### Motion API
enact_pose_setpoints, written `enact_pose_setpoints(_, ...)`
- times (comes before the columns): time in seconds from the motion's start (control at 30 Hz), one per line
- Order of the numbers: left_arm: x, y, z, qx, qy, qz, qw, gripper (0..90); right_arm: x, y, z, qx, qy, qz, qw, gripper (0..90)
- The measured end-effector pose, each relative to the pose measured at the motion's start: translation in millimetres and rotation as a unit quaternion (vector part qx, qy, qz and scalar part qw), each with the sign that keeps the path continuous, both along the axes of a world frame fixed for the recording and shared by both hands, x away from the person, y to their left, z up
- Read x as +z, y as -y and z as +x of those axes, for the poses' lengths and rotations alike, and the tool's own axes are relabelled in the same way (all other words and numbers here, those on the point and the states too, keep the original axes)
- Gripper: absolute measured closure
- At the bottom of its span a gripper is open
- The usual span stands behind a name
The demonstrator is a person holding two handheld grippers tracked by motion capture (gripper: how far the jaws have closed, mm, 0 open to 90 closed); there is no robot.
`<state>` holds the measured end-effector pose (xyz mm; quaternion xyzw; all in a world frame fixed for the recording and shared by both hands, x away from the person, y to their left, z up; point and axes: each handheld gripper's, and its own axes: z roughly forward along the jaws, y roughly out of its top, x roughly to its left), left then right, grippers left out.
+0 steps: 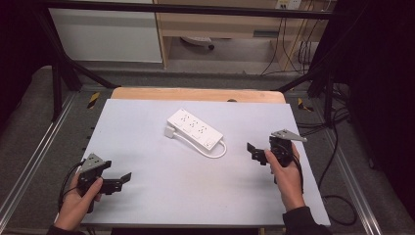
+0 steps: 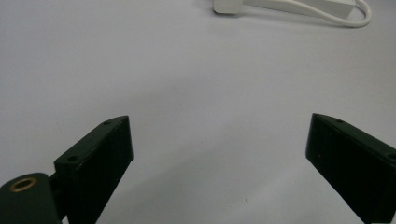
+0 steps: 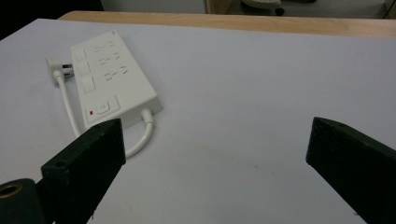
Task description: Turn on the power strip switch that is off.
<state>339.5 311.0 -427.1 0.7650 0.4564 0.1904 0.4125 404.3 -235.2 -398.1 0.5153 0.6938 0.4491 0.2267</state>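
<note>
from above, a white power strip [image 1: 195, 129] lies at a slant near the middle of the pale tabletop [image 1: 161, 196], its short cable [image 1: 219, 152] looped round from one end to a plug [image 1: 170, 132] resting against the other. the left gripper [image 1: 122, 180] sits low at the near left corner, the right gripper [image 1: 254, 152] at the right edge; both are well apart from the strip and point inward, which looks to me like a ready stance rather than a reach.

in the left gripper view the jaws stand wide apart with bare tabletop between them. the plug [image 2: 227, 6] and cable loop [image 2: 359, 16] sit far off at the top.

in the right gripper view the jaws are likewise spread and empty. the power strip [image 3: 109, 81] is near, ahead and left, so this hand seems better placed to reach it. i see three rows of sockets, a switch with a small red mark beside it, and no brand or lettering clear enough to read.
</note>
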Motion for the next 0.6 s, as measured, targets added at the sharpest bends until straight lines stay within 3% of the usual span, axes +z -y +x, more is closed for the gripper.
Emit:
enact_pose_setpoints(0.17,0.4,-0.8,-0.2,0.0,0.002,0.001,1.0,7.4,-10.8,9.8,-13.5,-0.006,-0.006,0.002,1.0,5.0)
enact_pose_setpoints(0.6,1.0,-0.6,-0.8,0.0,0.004,0.001,1.0,7.4,-35.6,14.1,-44.5,-0.001,-0.018,-0.035,0.9992,4.7)
